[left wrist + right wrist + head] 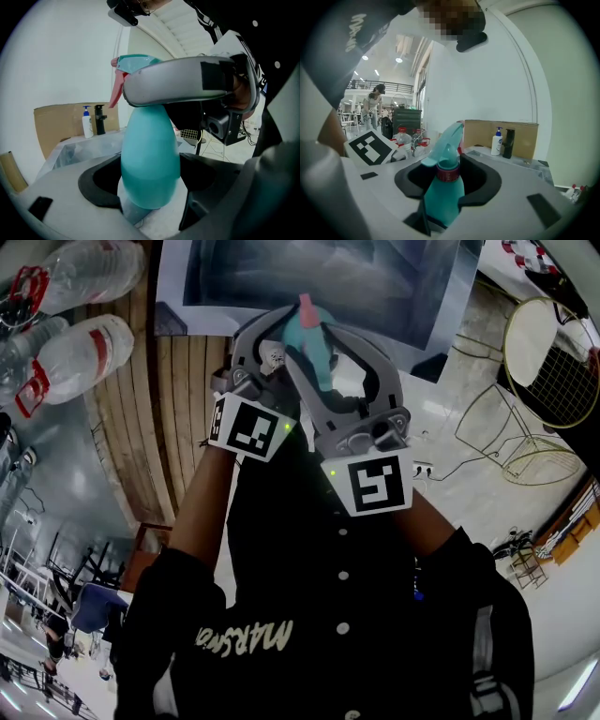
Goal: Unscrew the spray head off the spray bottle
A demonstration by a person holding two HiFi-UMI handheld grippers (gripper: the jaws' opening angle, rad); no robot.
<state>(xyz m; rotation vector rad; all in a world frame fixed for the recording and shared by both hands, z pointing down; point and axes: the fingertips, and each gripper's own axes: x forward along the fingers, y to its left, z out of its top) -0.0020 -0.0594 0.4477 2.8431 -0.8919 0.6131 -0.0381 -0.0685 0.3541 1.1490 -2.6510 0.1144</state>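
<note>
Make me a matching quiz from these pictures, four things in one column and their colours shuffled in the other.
Things:
1. spray bottle
2. collar ring on its neck
3. cardboard box
4. pump bottle in front of the box

Colours:
A. brown
B. white with a blue top
C. teal
D. dark red

Pairs: 1-C, 2-D, 3-A, 4-B

In left gripper (151, 180) sits spray bottle (150, 150); right gripper (444, 190) around its neck
</note>
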